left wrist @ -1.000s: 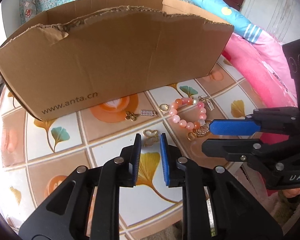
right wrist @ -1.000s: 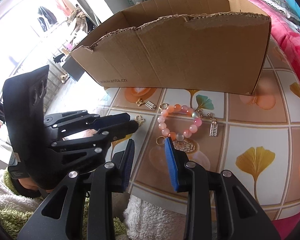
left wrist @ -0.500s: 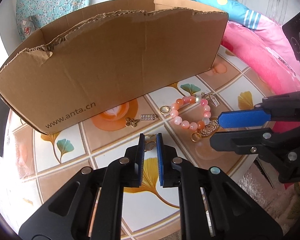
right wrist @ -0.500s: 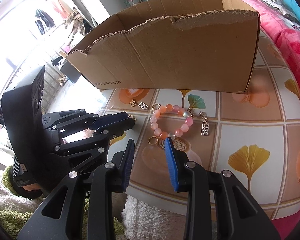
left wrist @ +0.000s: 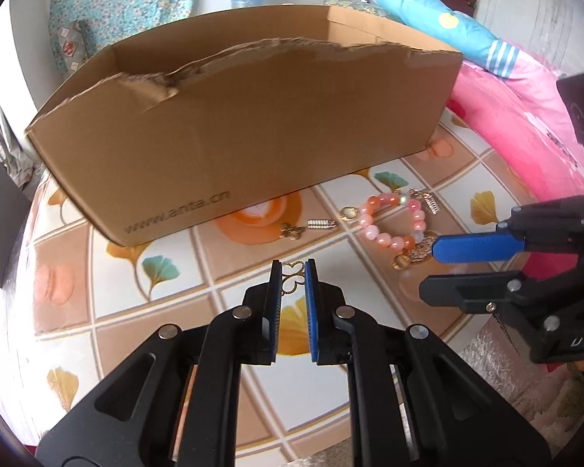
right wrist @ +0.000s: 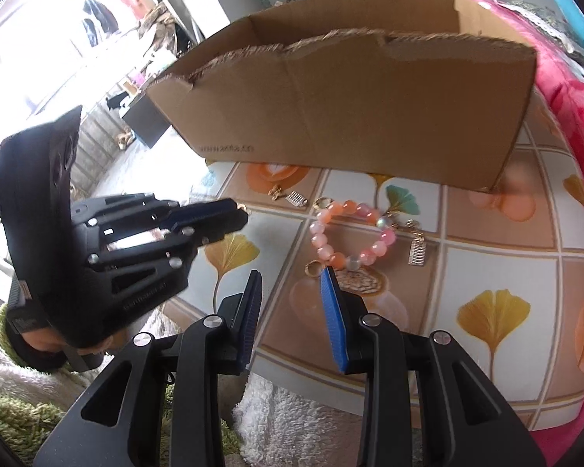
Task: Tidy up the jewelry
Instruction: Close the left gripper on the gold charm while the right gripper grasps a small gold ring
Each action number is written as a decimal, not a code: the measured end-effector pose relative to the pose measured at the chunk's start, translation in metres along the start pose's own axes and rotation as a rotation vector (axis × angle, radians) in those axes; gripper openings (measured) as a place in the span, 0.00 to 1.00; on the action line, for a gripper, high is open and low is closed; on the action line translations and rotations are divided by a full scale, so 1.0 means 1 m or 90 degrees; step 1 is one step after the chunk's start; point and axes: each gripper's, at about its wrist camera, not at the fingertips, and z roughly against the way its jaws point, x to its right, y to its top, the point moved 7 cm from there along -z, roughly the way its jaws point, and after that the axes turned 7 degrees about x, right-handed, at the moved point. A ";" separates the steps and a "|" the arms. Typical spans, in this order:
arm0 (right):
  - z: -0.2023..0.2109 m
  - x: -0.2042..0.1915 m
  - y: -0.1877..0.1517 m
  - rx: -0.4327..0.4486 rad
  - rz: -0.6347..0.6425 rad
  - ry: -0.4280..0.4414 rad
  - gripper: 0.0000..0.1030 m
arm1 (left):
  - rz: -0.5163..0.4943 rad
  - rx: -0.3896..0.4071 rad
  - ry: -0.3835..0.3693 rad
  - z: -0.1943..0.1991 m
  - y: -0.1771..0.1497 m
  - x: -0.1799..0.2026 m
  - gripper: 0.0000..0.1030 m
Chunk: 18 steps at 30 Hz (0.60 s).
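Gold charm (left wrist: 293,277): openwork, butterfly-like outline, pinched between the blue pads of the left claw (left wrist: 293,272), whose jaws have just closed on it; it is held over the counter (left wrist: 175,311) in front of the box (left wrist: 253,148).

Bead bracelet (left wrist: 393,222): pink and orange beads with gold charms hanging from it, lying on the counter to the right of the gold charm, near the box's front wall. A gold filigree pendant (right wrist: 360,278) lies at its near edge.

Small gold piece (left wrist: 291,230) and silver ribbed piece (left wrist: 321,225): side by side on the counter, just before the box, left of the bracelet.

Right claw (right wrist: 292,284): jaws apart with nothing between them, hovering over the counter's near edge; its right pad tip stands by the bracelet's near beads and the pendant.

Box: brown cardboard, torn top edge, printed web address on the front, standing at the back of the counter.

Counter: covered in a tiled print with ginkgo leaves and coffee cups.

Pink bedding (left wrist: 525,124): beside the counter, at right.
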 end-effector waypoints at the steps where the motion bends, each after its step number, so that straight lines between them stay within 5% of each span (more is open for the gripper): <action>1: -0.001 -0.001 0.000 -0.003 0.001 0.000 0.30 | 0.005 0.000 0.000 0.001 -0.001 -0.003 0.10; 18: -0.024 -0.001 0.005 -0.009 0.068 -0.116 0.15 | 0.028 0.009 -0.009 0.004 -0.007 -0.017 0.10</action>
